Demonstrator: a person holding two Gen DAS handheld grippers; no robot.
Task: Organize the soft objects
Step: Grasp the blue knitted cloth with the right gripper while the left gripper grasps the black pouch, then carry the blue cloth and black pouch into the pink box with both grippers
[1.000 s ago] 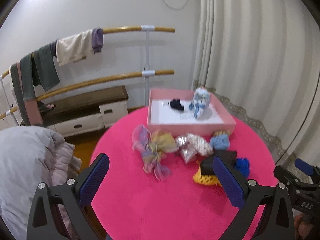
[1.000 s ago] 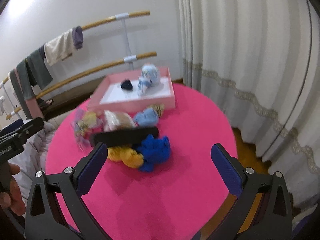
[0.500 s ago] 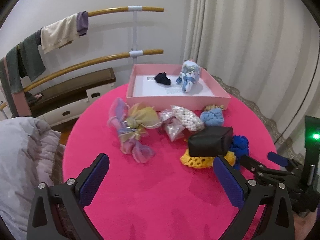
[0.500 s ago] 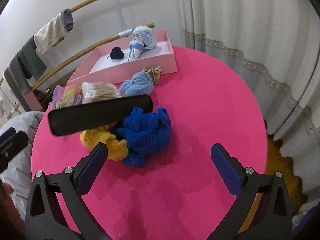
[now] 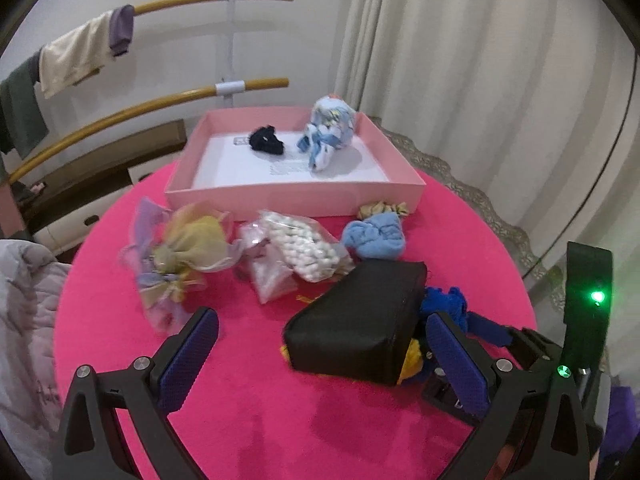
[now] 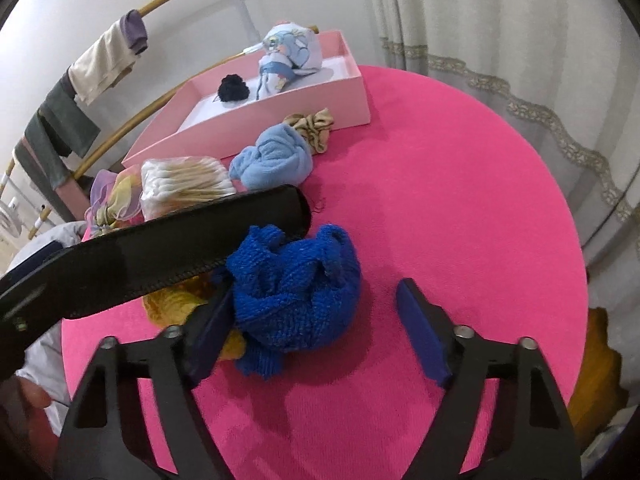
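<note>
My right tongs (image 6: 316,332) are spread wide around a nubby royal-blue knit bundle (image 6: 296,288), the left pad pressed into its side and the right pad clear of it. My left tongs (image 5: 324,360) are spread too, pinching nothing, above the fuzzy round pink counter (image 5: 248,416). Just ahead of them lies a smooth, black, boxy pouch (image 5: 360,320), resting on a yellow knit piece (image 6: 176,304) that touches the blue bundle.

Farther back I count four more loose items: a gauzy pastel organza bundle (image 5: 180,256), a clear crinkly bag of white cotton swabs (image 5: 300,248), a soft, light-blue fleece roll (image 5: 376,236) and a shiny tan scrunchie (image 6: 314,128) right against the tray's front wall.

The one container is a shallow pink rectangular tray (image 5: 296,198) with a white floor at the counter's far edge. It holds two things: a small, fluffy black scrunchie (image 5: 267,141) and a rounded white-and-blue printed cloth bundle (image 5: 330,130), lying apart from each other.

Behind it, two curved wooden rails (image 5: 168,100) carry draped cloths (image 5: 80,56), with pleated cream curtains (image 5: 460,40) alongside.
</note>
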